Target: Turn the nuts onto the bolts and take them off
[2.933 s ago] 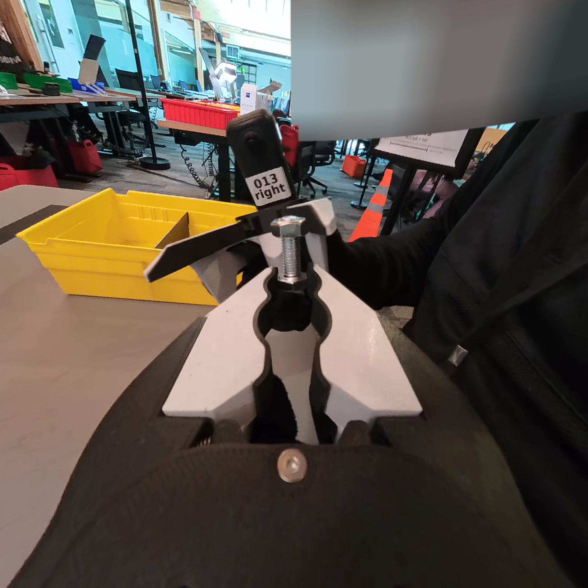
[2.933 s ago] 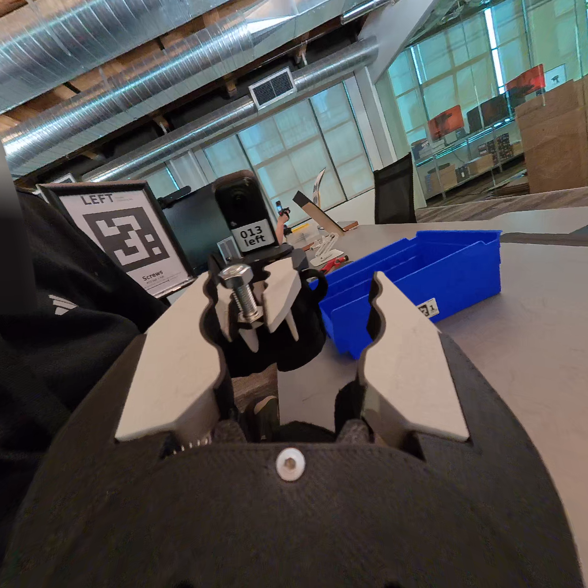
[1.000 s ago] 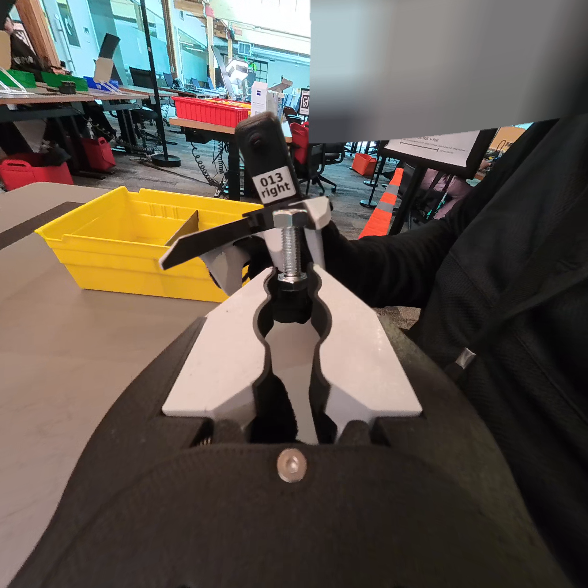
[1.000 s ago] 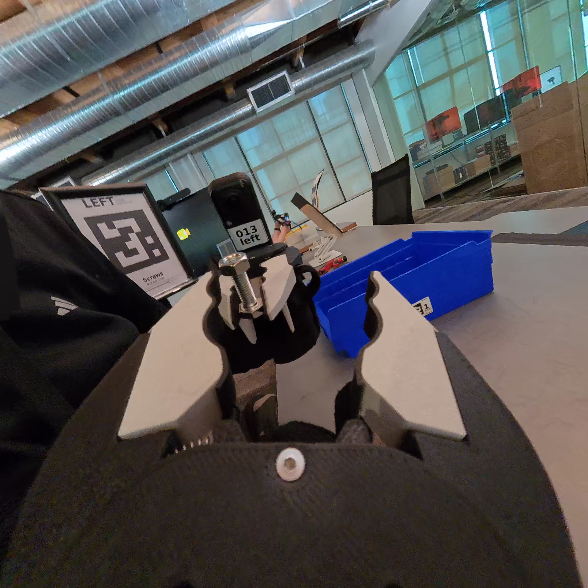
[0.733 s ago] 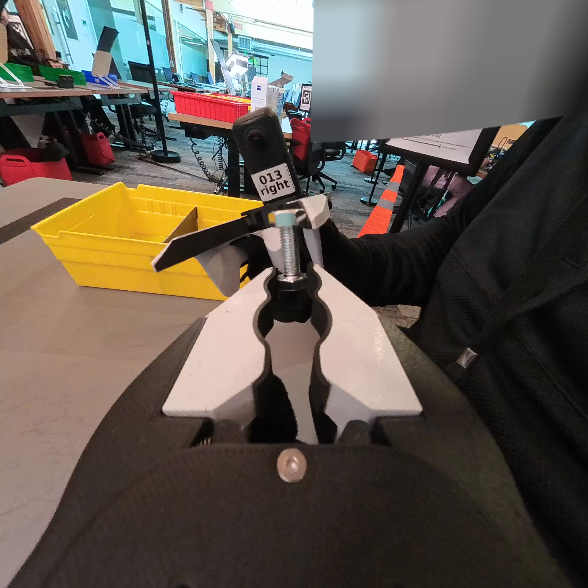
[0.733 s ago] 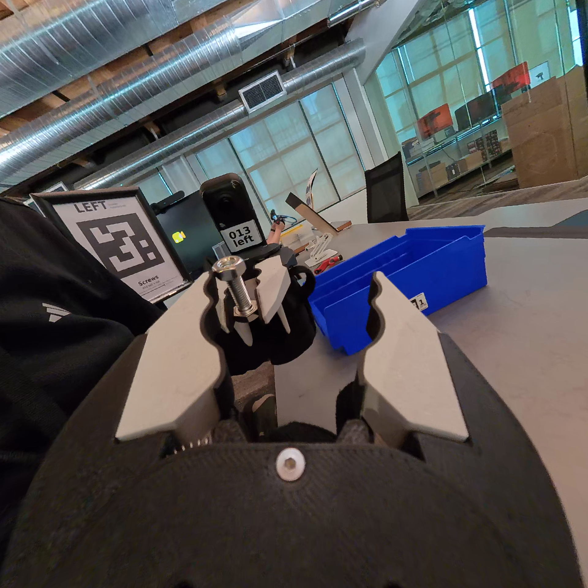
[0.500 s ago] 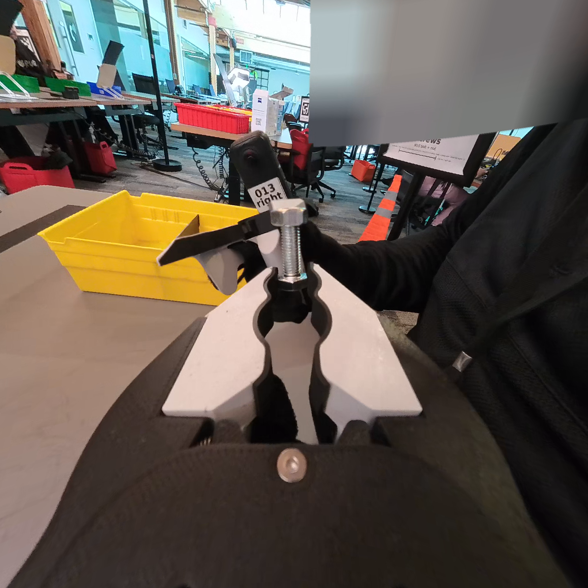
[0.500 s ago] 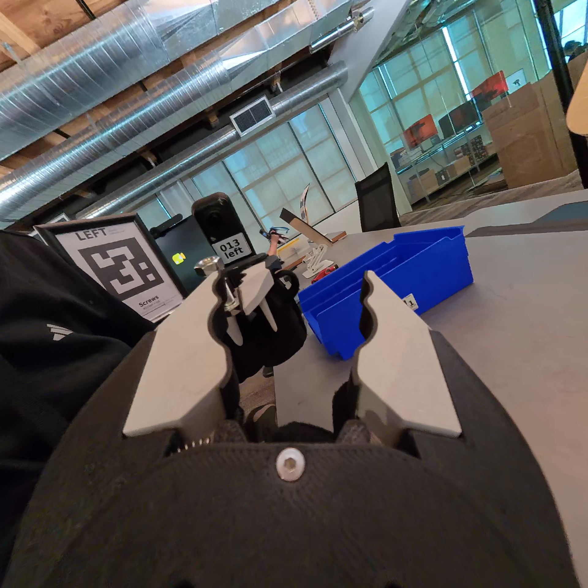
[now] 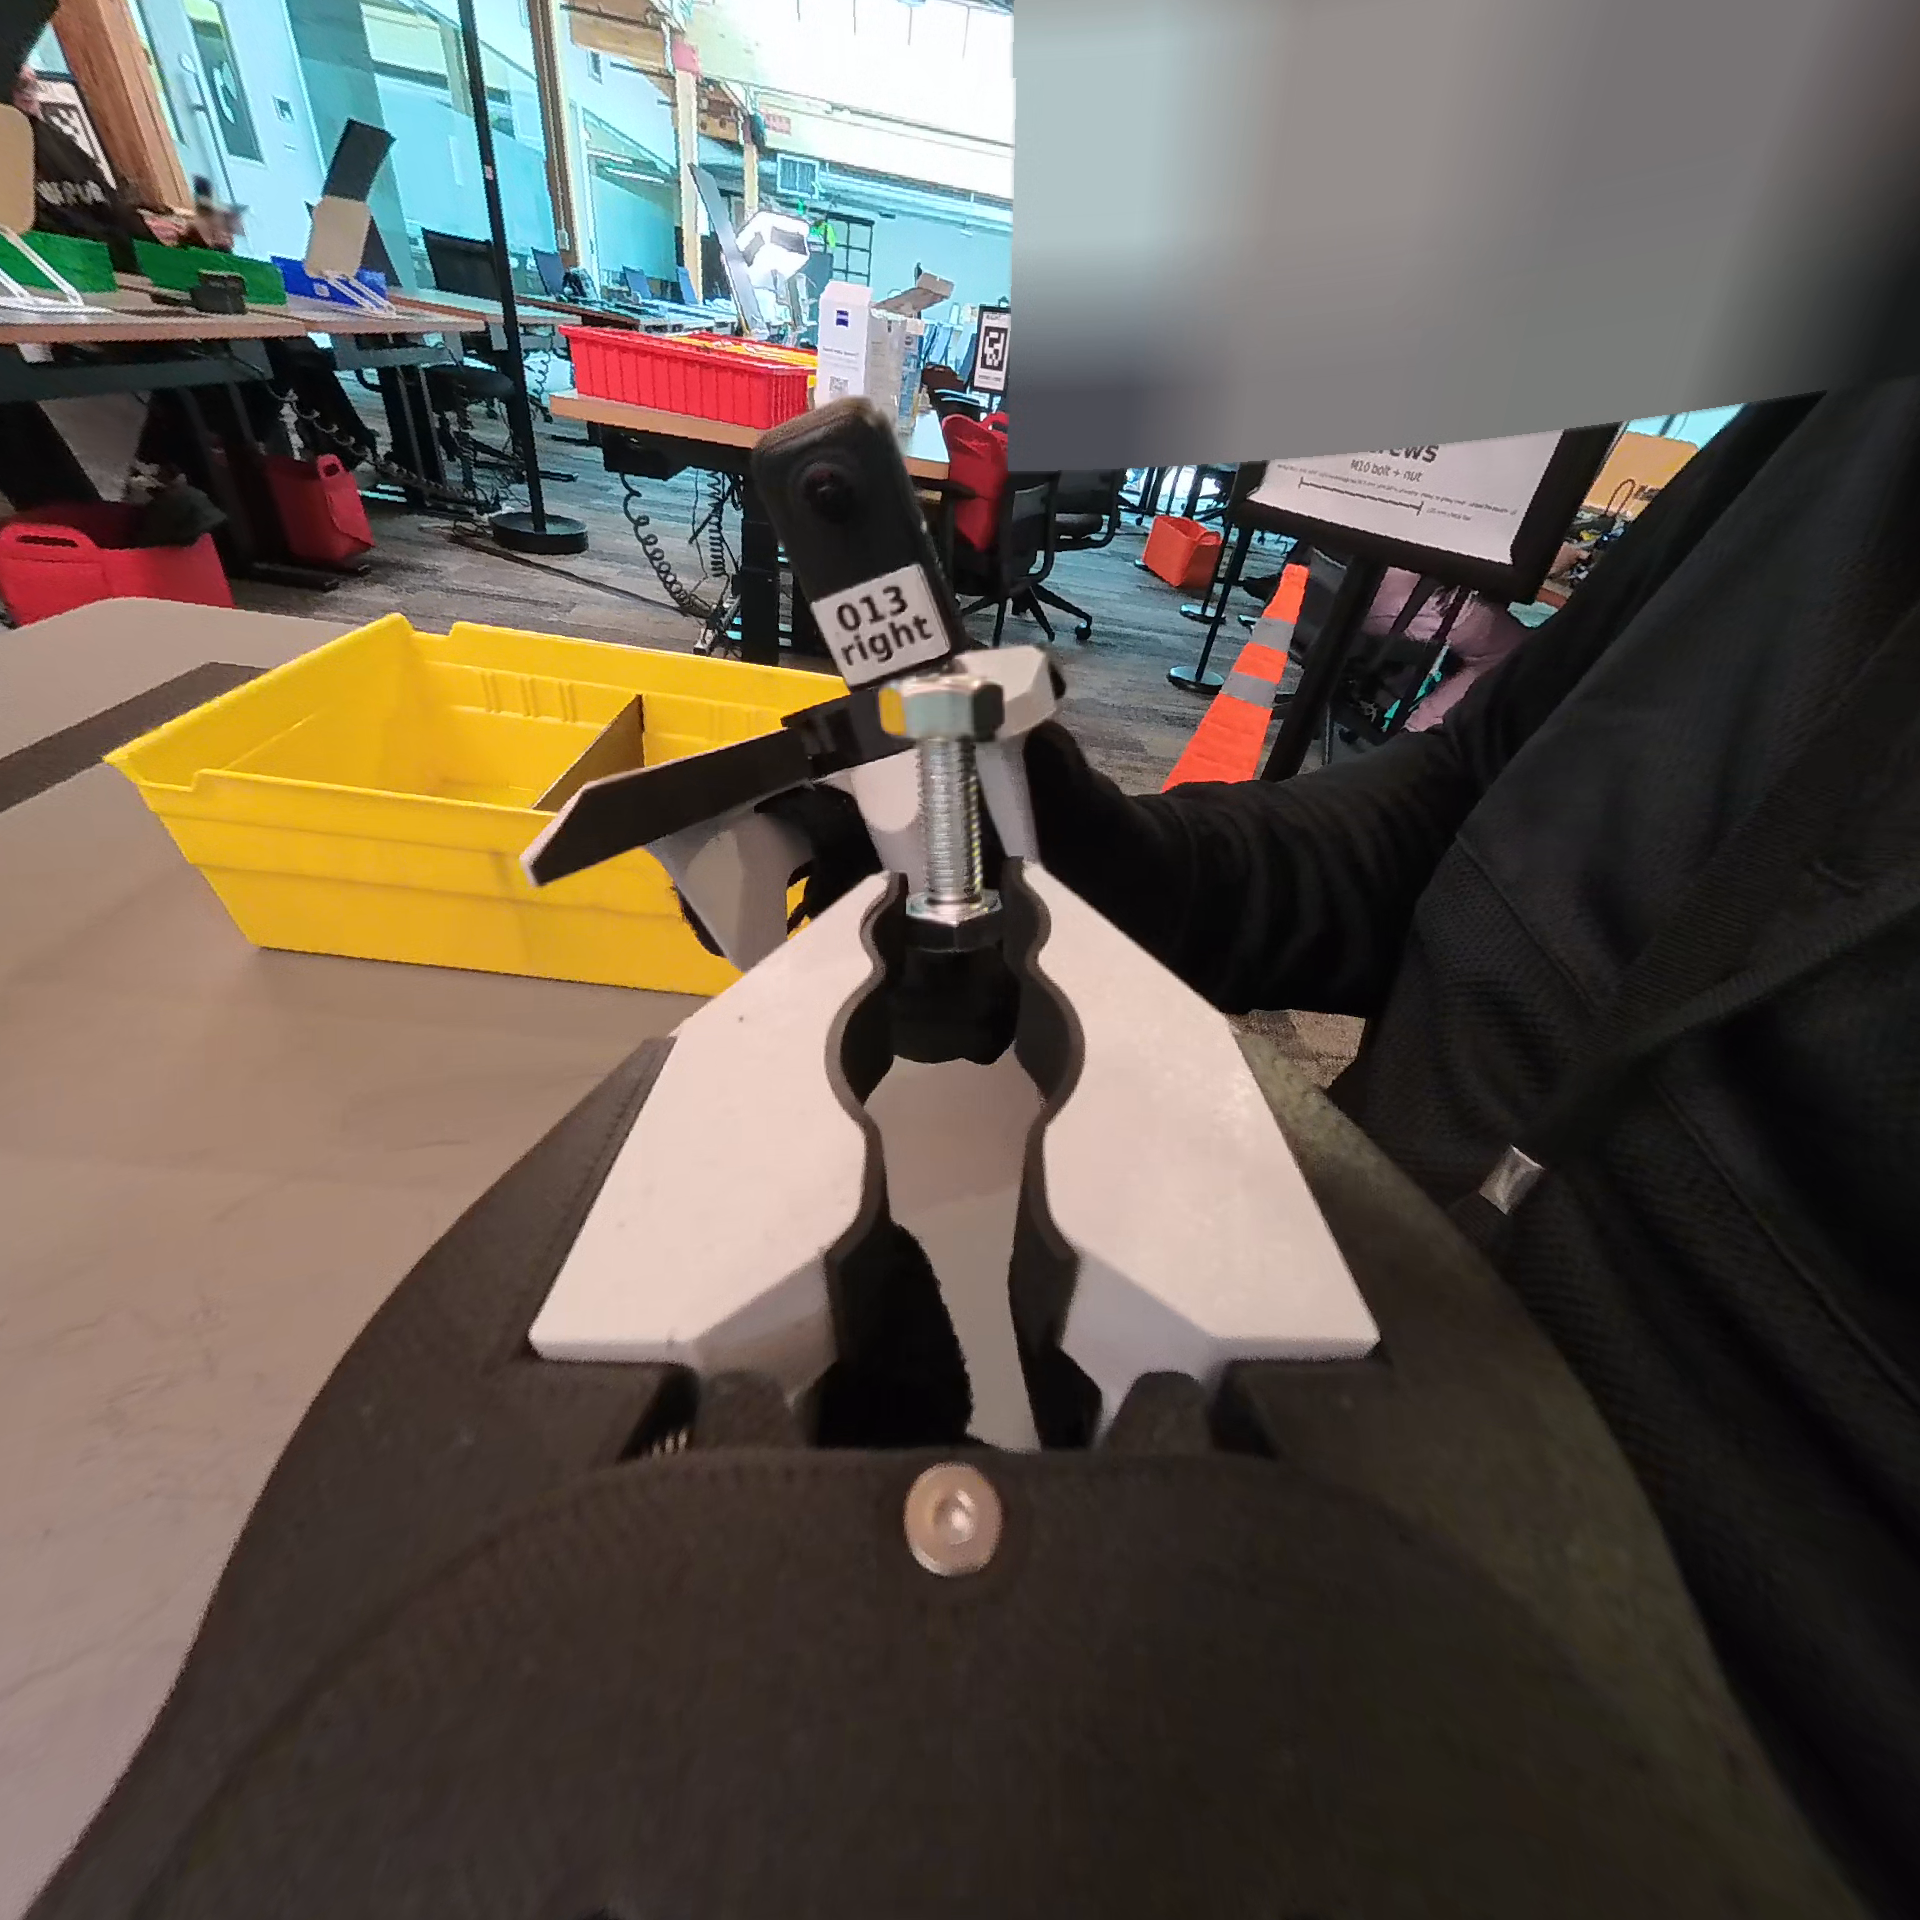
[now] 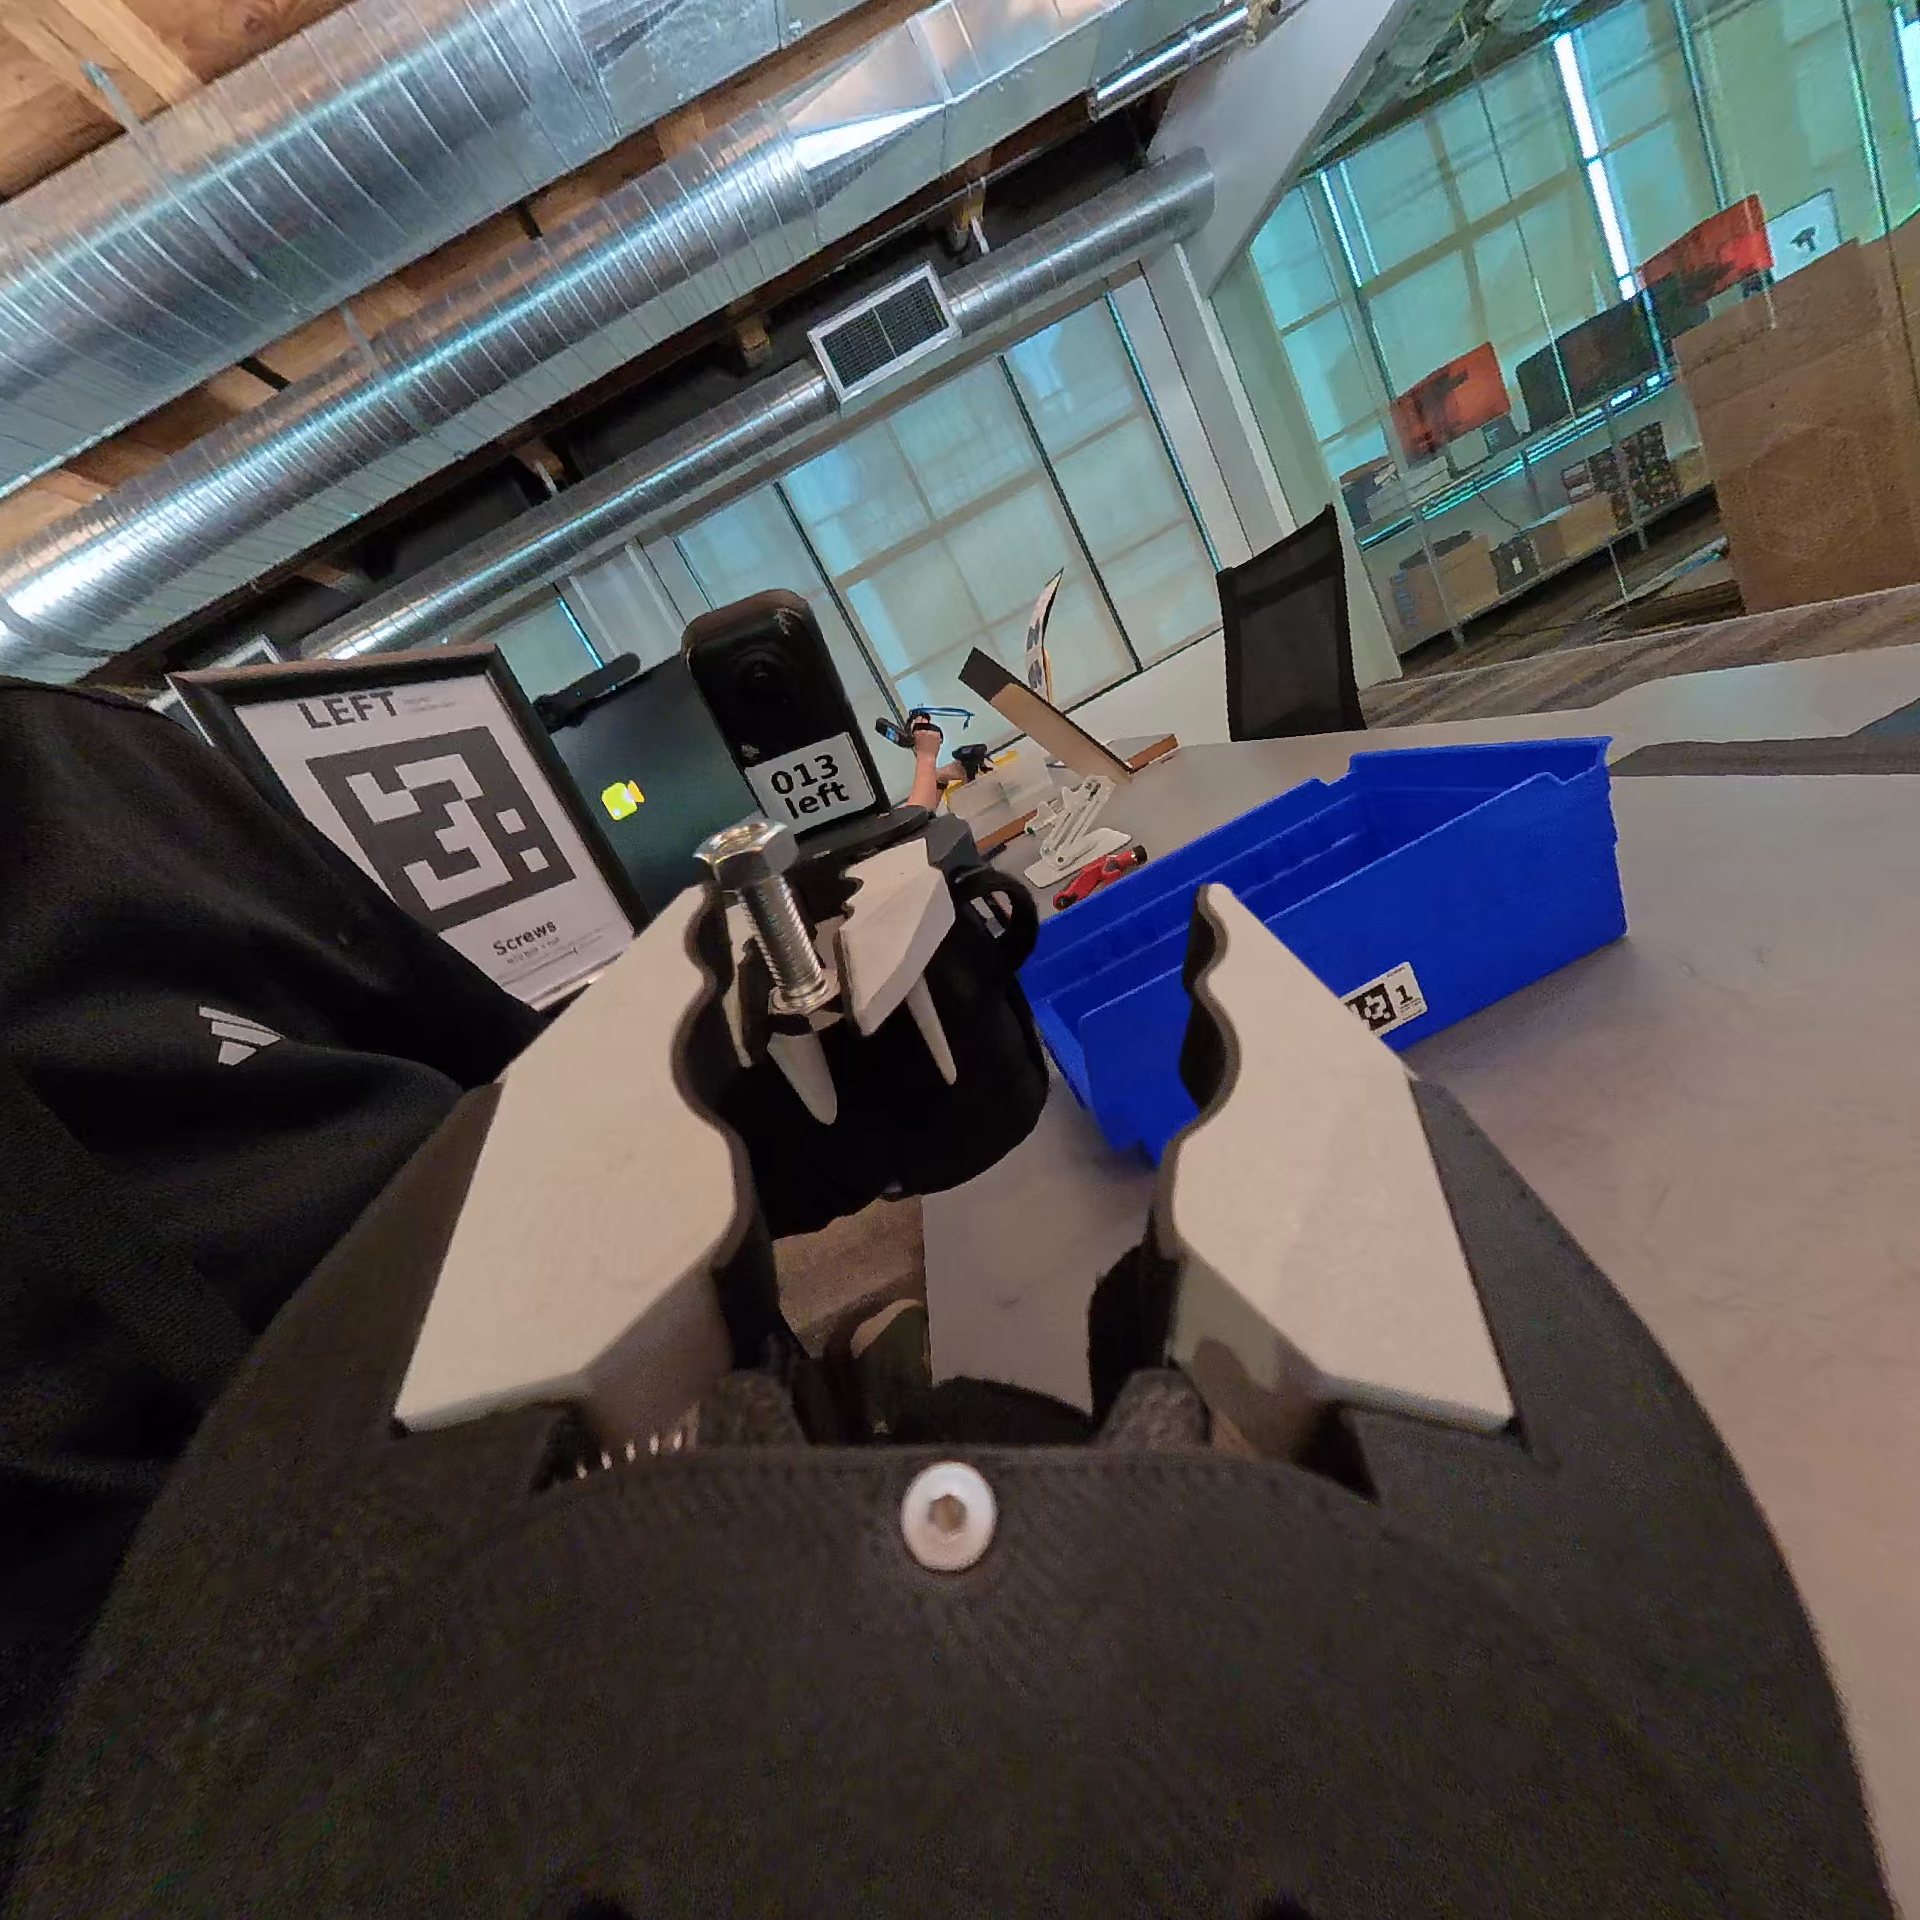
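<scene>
A silver bolt (image 9: 951, 800) stands upright, hex head on top, with a nut (image 9: 951, 912) at its lower end. My left gripper (image 9: 953, 902) is shut on the nut and holds the bolt above the table edge. My right gripper (image 10: 951, 914) is open and empty. Its left finger (image 10: 613, 1091) sits right beside the bolt (image 10: 779, 935); its right finger is well apart from it. In the left wrist view the right gripper (image 9: 790, 831) shows behind the bolt, jaws spread. In the right wrist view the left gripper (image 10: 805, 1013) shows behind the bolt, shut.
A yellow bin (image 9: 416, 883) stands on the grey table (image 9: 208, 1143) to the left. A blue bin (image 10: 1455, 914) stands on the table to the right. A framed marker sign (image 10: 436, 821) and a person's black sleeve (image 9: 1558, 935) are close by. The grippers' ends are close to 5 cm from one another.
The right gripper has stayed open. Half a second ago the bolt sat a little farther from it; now it is close beside the left finger again. The left gripper has kept its hold.
</scene>
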